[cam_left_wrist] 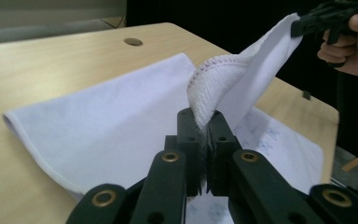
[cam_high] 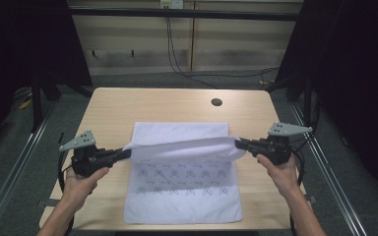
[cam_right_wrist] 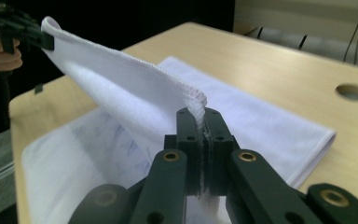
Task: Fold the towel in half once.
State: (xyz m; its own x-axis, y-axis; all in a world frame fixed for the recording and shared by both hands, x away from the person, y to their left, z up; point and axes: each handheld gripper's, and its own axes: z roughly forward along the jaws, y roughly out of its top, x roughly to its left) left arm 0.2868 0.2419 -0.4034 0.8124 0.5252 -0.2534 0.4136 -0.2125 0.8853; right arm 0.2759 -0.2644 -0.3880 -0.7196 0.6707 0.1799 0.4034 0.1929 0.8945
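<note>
A white towel (cam_high: 182,196) with a faint printed pattern lies on the wooden table (cam_high: 128,103). Its far edge is lifted and stretched level between both grippers, folded back over the rest (cam_high: 179,132). My left gripper (cam_high: 127,153) is shut on the towel's left corner (cam_left_wrist: 204,100); the hemmed cloth bunches between its black jaws. My right gripper (cam_high: 237,143) is shut on the right corner (cam_right_wrist: 196,105). In the left gripper view the other gripper (cam_left_wrist: 326,18) holds the far corner at the upper right. In the right gripper view the left one (cam_right_wrist: 14,28) shows at the upper left.
A round cable hole (cam_high: 216,102) sits in the table near its far right. Bare wood lies beyond the towel and along both sides. Black frame posts and dark curtains flank the table; cables run along the wall behind.
</note>
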